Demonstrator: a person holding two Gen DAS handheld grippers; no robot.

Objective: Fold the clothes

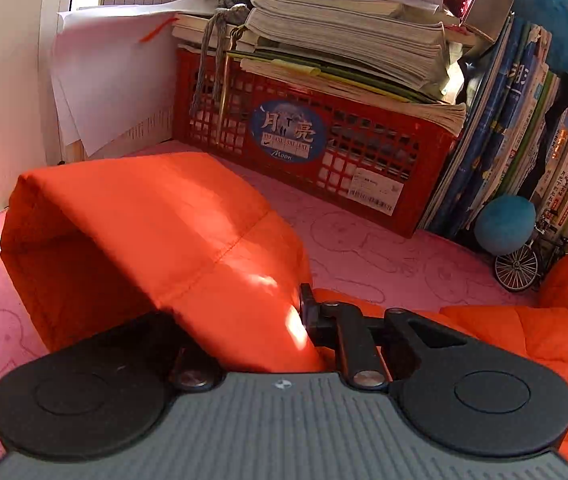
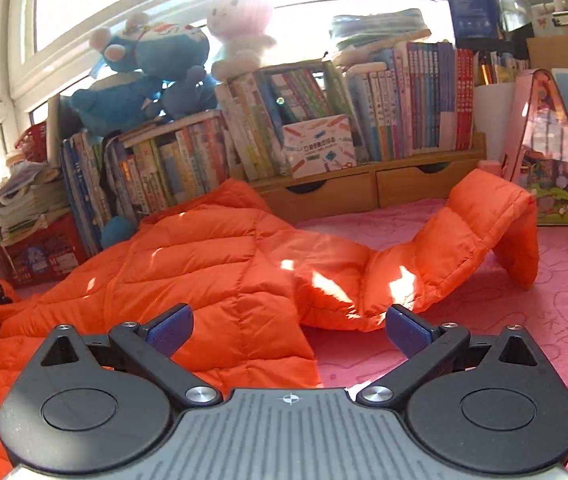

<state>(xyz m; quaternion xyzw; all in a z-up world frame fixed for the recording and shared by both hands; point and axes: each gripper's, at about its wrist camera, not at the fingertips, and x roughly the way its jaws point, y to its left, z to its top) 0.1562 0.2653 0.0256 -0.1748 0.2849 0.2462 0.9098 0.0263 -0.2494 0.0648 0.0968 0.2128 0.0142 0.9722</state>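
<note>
The left gripper (image 1: 304,320) sits nearest, pressed together and pinching a sleeve of the orange quilted puffer jacket (image 2: 219,264), which drapes up over its fingers like a tent. The right gripper (image 2: 288,330) hangs spread wide with blue pads (image 2: 408,328), apparently just above the jacket's hem and touching nothing. The jacket lies spread on the pink bunny-print mat (image 2: 524,320), its other sleeve arched up off the mat, in front of a red plastic crate (image 1: 316,148) stacked with papers and rows of books (image 2: 404,100).
</note>
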